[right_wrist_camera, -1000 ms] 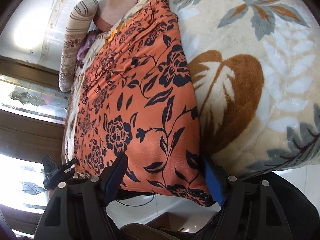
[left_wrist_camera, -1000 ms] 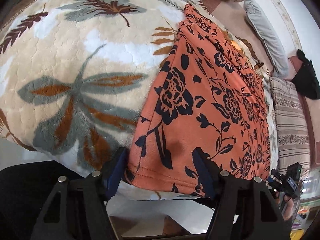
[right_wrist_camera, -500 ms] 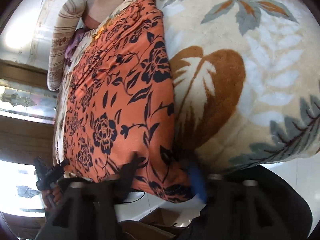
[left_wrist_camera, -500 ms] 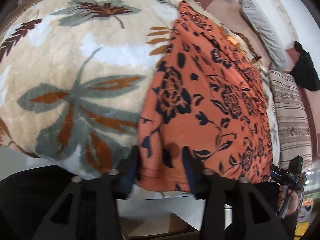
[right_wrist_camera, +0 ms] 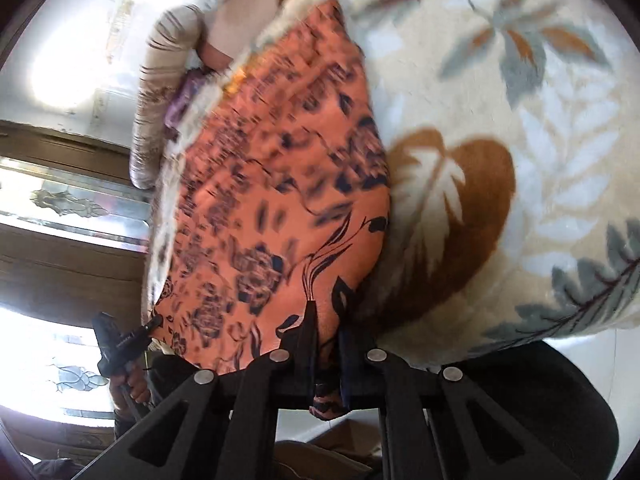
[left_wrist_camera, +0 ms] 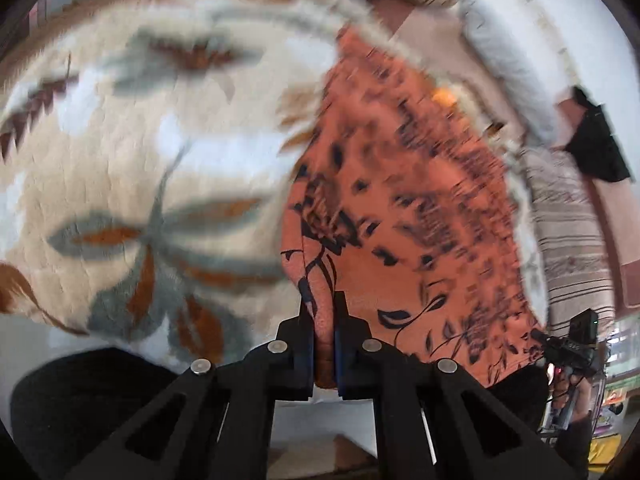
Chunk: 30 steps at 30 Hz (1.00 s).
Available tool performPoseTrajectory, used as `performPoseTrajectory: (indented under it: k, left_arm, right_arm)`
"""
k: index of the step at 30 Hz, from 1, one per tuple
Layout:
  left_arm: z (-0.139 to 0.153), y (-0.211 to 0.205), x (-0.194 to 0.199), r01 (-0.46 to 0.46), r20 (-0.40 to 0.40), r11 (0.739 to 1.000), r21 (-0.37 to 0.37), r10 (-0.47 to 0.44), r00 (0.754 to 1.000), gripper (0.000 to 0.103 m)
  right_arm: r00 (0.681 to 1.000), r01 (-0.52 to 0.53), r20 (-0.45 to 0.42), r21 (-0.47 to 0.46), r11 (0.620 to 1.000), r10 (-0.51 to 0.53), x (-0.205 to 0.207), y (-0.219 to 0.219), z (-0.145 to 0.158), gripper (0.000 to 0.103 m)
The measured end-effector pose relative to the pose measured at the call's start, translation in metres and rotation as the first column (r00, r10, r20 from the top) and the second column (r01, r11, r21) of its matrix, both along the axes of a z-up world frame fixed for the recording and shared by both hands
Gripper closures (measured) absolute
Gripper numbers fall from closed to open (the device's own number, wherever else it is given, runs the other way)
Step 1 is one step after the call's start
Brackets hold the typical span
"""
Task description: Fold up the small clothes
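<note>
The left gripper (left_wrist_camera: pixel 323 312) is clenched on the near hem of the orange flowered cloth (left_wrist_camera: pixel 408 216), its jaws having just closed, and a bunched ridge of the fabric stands pinched between the two fingers. Just left of this claw the cloth's side edge ends, and the cream blanket (left_wrist_camera: pixel 120 168) with grey and brown leaves spreads away to the left and ahead. To the claw's right the cloth runs along the blanket's near edge to the right gripper, seen small and dark at the far corner. Ahead and to the right, past the cloth, lie a striped cushion (left_wrist_camera: pixel 568 240) and a black garment (left_wrist_camera: pixel 596 148); this part is blurred

The right gripper (right_wrist_camera: pixel 325 320) is likewise clamped on the cloth (right_wrist_camera: pixel 272 184), at the hem's other near corner, the jaws having just shut, with a fold of fabric squeezed between them and a bit hanging below. Right of this claw the blanket (right_wrist_camera: pixel 540 128) lies bare, a large brown leaf printed just beside the cloth's edge. To the left, the left gripper (right_wrist_camera: pixel 120 340) grips the opposite corner. Farther ahead and left lies a striped bolster (right_wrist_camera: pixel 160 92), beyond the cloth's far end
</note>
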<state>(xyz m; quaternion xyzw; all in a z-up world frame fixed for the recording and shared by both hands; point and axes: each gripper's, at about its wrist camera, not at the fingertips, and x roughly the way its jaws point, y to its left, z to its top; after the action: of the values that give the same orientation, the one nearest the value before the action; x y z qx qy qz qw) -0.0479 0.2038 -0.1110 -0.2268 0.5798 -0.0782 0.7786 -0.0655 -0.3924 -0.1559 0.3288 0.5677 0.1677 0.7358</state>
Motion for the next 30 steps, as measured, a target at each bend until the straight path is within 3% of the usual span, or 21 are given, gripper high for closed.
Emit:
performPoseTrajectory:
  k: [1,3,8,13,17,21,24,27,29,30]
  left_arm:
    - [-0.011,0.000,0.000,-0.001,-0.046,1.000,0.008,0.001,0.999,0.095]
    - [-0.010,0.002,0.001,-0.012,-0.047,1.000,0.003,0.012,0.999,0.095]
    - [0.037,0.001,0.007,0.010,0.119,1.000,-0.021,-0.008,0.993,0.095]
    - [-0.003,0.004,0.013,0.013,-0.072,0.999,0.033,-0.011,0.997,0.095]
    - [0.024,0.000,0.027,0.040,0.000,0.999,0.012,-0.040,0.999,0.095]
    - [0.077,-0.004,0.078,0.048,0.153,0.998,-0.046,-0.040,0.987,0.095]
    - [0.113,-0.004,0.135,0.029,0.271,0.995,-0.096,-0.002,0.963,0.095]
    - [0.116,-0.013,0.198,0.014,0.312,0.996,-0.083,0.012,0.950,0.095]
    - [0.100,-0.023,0.232,0.019,0.283,1.000,-0.017,-0.013,0.959,0.095]
    - [0.089,-0.028,0.242,0.008,0.251,1.000,-0.019,-0.003,0.968,0.095]
  right_arm:
    - [1.000,-0.003,-0.026,0.001,1.000,0.003,0.001,0.001,-0.008,0.094]
    - [0.998,-0.002,-0.057,0.010,1.000,0.002,0.000,0.002,-0.019,0.094]
    - [0.999,0.020,0.035,0.060,0.998,-0.022,0.008,-0.006,0.011,0.094]
    - [0.999,0.014,-0.039,0.066,0.998,-0.011,0.012,-0.003,-0.010,0.094]
    - [0.999,0.010,-0.043,0.091,0.996,-0.006,0.021,-0.010,-0.008,0.094]
    - [0.997,0.011,0.072,0.145,0.989,-0.021,0.067,-0.011,0.031,0.095]
    - [0.969,0.064,0.223,0.204,0.977,-0.110,0.128,-0.026,0.080,0.095]
    - [0.919,0.165,0.327,0.193,0.967,-0.222,0.192,-0.044,0.110,0.095]
    - [0.902,0.240,0.324,0.170,0.956,-0.284,0.221,-0.049,0.103,0.091]
    - [0.907,0.244,0.304,0.187,0.952,-0.292,0.226,-0.048,0.094,0.091]
